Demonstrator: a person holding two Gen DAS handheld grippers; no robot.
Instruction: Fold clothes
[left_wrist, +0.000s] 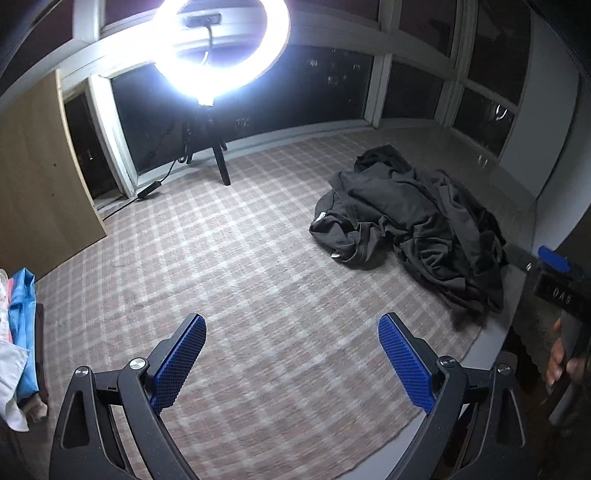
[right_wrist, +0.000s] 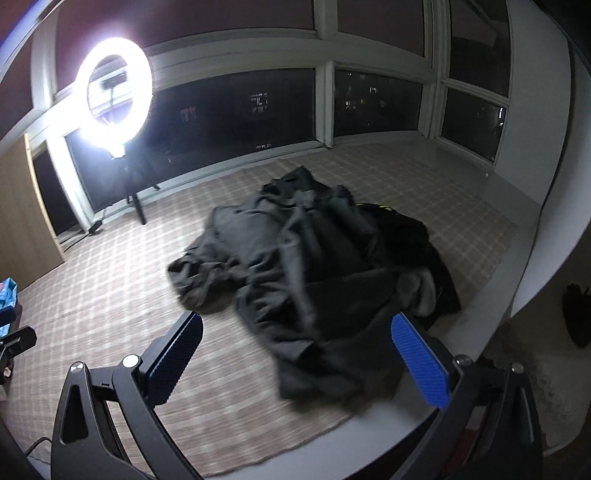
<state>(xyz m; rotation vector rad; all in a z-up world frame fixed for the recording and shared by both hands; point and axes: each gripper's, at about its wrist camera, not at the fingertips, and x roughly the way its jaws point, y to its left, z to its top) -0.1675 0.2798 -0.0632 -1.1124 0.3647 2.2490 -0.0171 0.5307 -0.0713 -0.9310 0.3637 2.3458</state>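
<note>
Plaid mat (left_wrist: 240, 258); both grippers (fingers apart) aloft.

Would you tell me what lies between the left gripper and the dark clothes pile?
Only bare plaid rug separates the left gripper from the clothes pile, per the left wrist view.

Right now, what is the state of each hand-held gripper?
Left hand-held gripper: open, holding nothing.
Right hand-held gripper: open, holding nothing, above the dark clothes.

Left gripper (left_wrist: 291, 325), right gripper (right_wrist: 296, 328): black angular frames, silver round screws at joints, blue ribbed pads (left_wrist: 400, 360) inside fingers. Pale lettering on black body.
</note>
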